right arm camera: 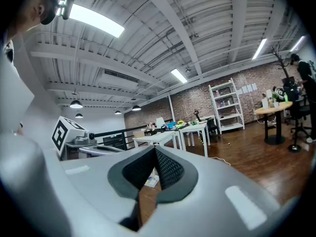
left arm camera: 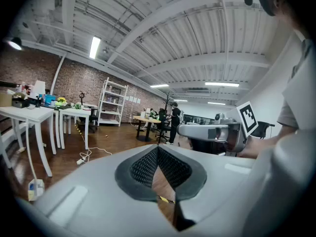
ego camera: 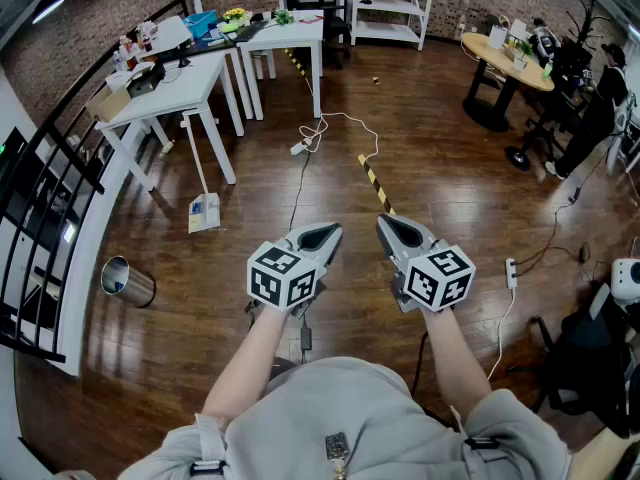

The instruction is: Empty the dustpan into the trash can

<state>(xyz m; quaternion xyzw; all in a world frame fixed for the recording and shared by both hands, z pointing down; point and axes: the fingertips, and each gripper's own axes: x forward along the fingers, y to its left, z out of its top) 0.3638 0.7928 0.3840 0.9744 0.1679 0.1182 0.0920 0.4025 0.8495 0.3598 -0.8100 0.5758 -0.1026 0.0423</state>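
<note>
Leaning far left by a table (ego camera: 190, 83), the dustpan (ego camera: 204, 211) looks light, stiff plastic; best grabbed by its long handle (ego camera: 197, 163). Left gripper (ego camera: 330, 232) & right gripper (ego camera: 386, 223) both closed, empty. Trash can (ego camera: 127, 282) sits nearer, left.

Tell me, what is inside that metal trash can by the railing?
The trash can shows only its open mouth and a pale inner wall in the head view. Its bottom is hidden by its own side, so any contents cannot be seen.
</note>
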